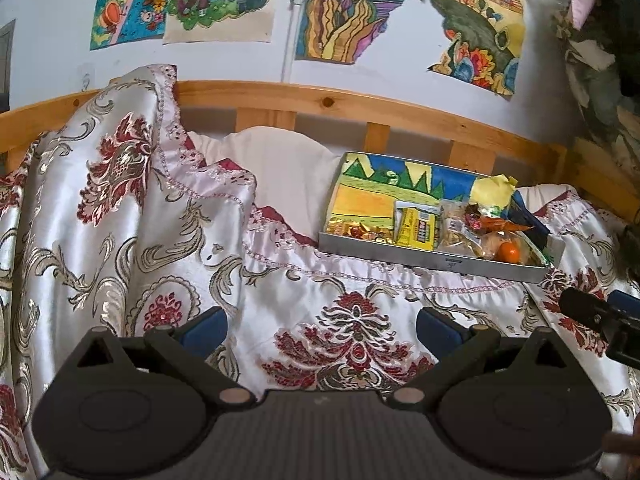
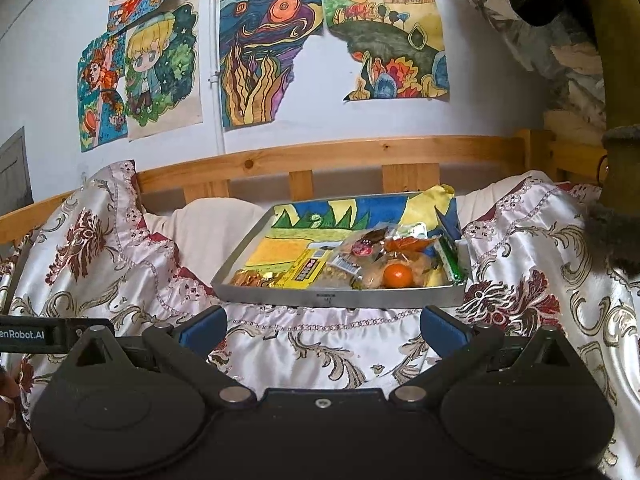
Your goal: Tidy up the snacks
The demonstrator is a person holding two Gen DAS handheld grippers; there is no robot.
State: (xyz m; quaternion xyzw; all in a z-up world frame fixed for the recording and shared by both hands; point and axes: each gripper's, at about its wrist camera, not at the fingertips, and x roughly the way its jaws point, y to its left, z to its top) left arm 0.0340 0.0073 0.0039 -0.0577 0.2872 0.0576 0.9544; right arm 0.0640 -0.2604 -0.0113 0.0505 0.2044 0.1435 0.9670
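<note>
Both grippers, left gripper (image 1: 322,330) and right gripper (image 2: 322,326), spread wide, empty. Metal tray (image 2: 340,299) sits centre frame on the bed cover (image 2: 320,360), snacks (image 2: 360,268) piled inside: light, crinkly, slippery wrappers; pinch a packet's edge, gently round the orange fruit (image 2: 398,275).

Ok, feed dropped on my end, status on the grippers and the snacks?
Left gripper open, empty. Right gripper open, empty, facing the tray. Snacks piled at the tray's near edge, untouched. Nothing in the way.
</note>
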